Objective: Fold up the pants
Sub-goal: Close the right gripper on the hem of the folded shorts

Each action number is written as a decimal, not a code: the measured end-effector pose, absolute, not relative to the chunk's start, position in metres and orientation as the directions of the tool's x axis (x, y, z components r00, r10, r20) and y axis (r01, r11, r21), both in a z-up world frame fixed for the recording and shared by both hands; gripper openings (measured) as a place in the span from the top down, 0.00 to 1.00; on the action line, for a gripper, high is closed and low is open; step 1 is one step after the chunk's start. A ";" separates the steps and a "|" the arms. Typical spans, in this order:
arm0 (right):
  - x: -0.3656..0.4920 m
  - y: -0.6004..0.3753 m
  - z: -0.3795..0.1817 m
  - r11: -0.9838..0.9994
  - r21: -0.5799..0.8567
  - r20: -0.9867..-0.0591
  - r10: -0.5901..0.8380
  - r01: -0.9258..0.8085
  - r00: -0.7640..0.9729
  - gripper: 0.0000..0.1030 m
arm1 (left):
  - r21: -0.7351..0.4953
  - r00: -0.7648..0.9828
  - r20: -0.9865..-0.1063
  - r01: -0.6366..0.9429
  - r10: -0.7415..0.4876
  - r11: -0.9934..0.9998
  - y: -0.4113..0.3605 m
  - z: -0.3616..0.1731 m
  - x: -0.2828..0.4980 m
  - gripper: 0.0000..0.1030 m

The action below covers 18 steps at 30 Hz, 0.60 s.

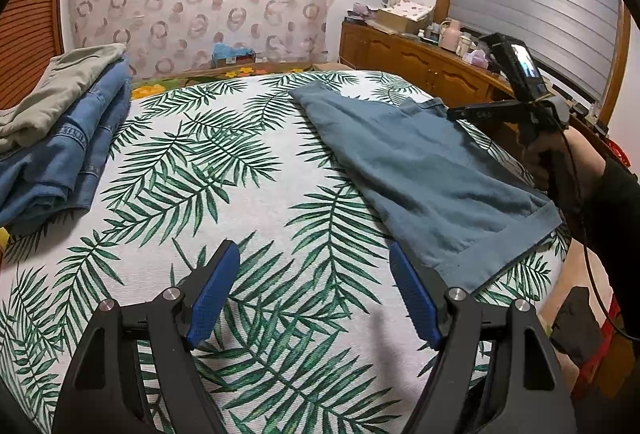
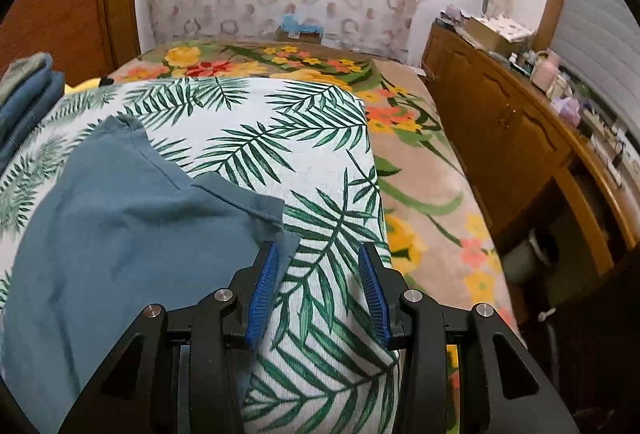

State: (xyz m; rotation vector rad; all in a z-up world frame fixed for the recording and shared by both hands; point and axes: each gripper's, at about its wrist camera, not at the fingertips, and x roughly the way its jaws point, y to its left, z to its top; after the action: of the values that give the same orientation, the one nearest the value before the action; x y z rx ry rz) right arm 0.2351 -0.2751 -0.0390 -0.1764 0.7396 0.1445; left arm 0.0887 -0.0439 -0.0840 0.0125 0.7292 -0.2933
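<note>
The bed's palm-leaf sheet (image 1: 248, 169) carries the task garment: teal pants (image 1: 424, 169), already doubled, lie flat on its right half, hem band toward the near right corner and just short of the mattress edge. At the far left of the bed sits a stack of folded clothes (image 1: 60, 129), denim beneath a pale green piece, well apart from the pants. A wooden sideboard (image 2: 520, 137) cluttered with jars and boxes runs along the right wall.

The left gripper (image 1: 316, 266) hovers wide and empty over bare sheet, just beside the hem band. The right gripper (image 2: 318, 254) stands narrowly parted and holds nothing; its left pad (image 2: 269, 274) rests at the pants' right edge, with only sheet between the jaws.

Risks, as judged: a pinch here may gather the sheet along with the cloth, or catch a single layer and skew the fold. The garment's nearness to the bed edge invites a slide off. Nothing obstructs the fold path; the stack stays clear.
</note>
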 end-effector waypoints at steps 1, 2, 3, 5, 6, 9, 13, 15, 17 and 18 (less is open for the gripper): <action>0.231 -0.277 -0.037 0.975 -0.111 -0.674 0.068 -0.192 0.736 0.58 | -0.091 0.705 -0.658 0.273 -0.263 0.958 -0.045 -0.084 0.089 0.24; 0.225 -0.278 -0.035 0.974 -0.111 -0.667 0.073 -0.196 0.741 0.58 | -0.091 0.704 -0.658 0.277 -0.267 0.957 -0.046 -0.084 0.089 0.24; 0.219 -0.277 -0.033 0.973 -0.104 -0.662 0.085 -0.204 0.744 0.58 | -0.091 0.704 -0.658 0.280 -0.269 0.956 -0.047 -0.084 0.089 0.24; 0.206 -0.273 -0.031 0.971 -0.080 -0.655 0.119 -0.226 0.746 0.58 | -0.087 0.703 -0.658 0.286 -0.271 0.954 -0.050 -0.083 0.088 0.24; 0.198 -0.271 -0.033 0.968 -0.070 -0.650 0.137 -0.239 0.747 0.58 | -0.088 0.702 -0.657 0.292 -0.275 0.952 -0.051 -0.083 0.087 0.24; 0.172 -0.265 -0.037 0.958 -0.064 -0.636 0.177 -0.279 0.751 0.58 | -0.086 0.701 -0.656 0.299 -0.280 0.950 -0.055 -0.083 0.086 0.24; 0.136 -0.265 -0.046 0.949 -0.073 -0.624 0.196 -0.306 0.757 0.58 | -0.079 0.695 -0.655 0.325 -0.295 0.942 -0.063 -0.082 0.085 0.24; 0.121 -0.270 -0.047 0.947 -0.071 -0.621 0.205 -0.315 0.756 0.58 | -0.085 0.685 -0.659 0.343 -0.311 0.936 -0.068 -0.082 0.084 0.27; 0.106 -0.277 -0.046 0.945 -0.062 -0.614 0.217 -0.321 0.759 0.58 | -0.098 0.668 -0.665 0.364 -0.333 0.926 -0.073 -0.082 0.085 0.35; 0.100 -0.281 -0.046 0.944 -0.054 -0.613 0.225 -0.325 0.757 0.58 | -0.101 0.663 -0.668 0.370 -0.339 0.923 -0.076 -0.082 0.085 0.37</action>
State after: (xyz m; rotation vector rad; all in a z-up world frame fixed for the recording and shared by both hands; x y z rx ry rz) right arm 0.0998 -0.2810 -0.0464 -0.1612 0.6458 0.3011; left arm 0.0847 -0.0758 -0.0821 0.0451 0.7453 -0.4008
